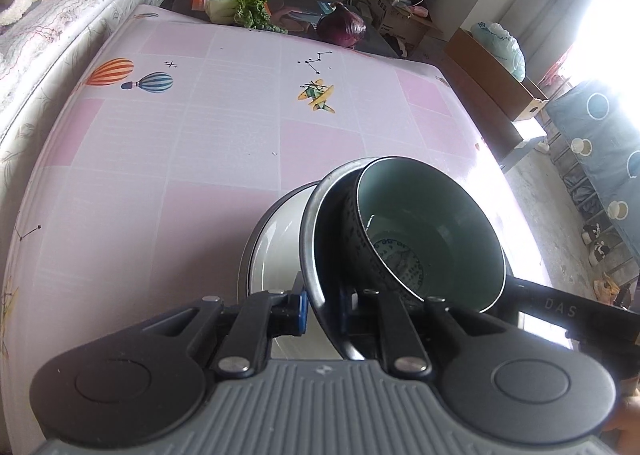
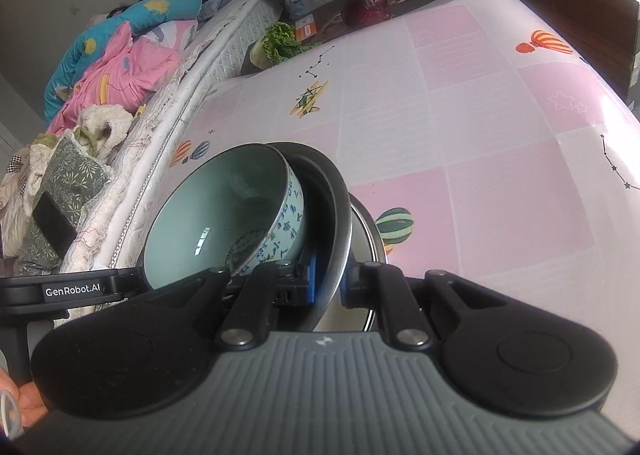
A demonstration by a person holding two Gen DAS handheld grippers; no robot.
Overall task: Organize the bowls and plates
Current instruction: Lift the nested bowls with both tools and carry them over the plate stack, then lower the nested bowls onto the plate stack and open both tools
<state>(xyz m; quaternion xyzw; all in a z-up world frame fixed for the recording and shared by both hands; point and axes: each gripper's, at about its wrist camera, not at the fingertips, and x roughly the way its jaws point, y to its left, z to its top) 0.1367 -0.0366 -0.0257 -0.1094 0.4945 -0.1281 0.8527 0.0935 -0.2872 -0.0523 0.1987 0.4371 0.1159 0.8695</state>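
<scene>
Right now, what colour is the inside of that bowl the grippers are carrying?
Pale celadon green inside the bowl; it shows best in the right wrist view.

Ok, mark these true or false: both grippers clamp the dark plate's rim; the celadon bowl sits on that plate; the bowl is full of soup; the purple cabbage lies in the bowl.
1. Both the left gripper and right gripper clamp the dark plate rim: true.
2. The celadon bowl sits on that plate: true.
3. The bowl is full of soup: false, it is empty.
4. The purple cabbage lies in the bowl: false, it sits beyond the table's far edge.
</scene>
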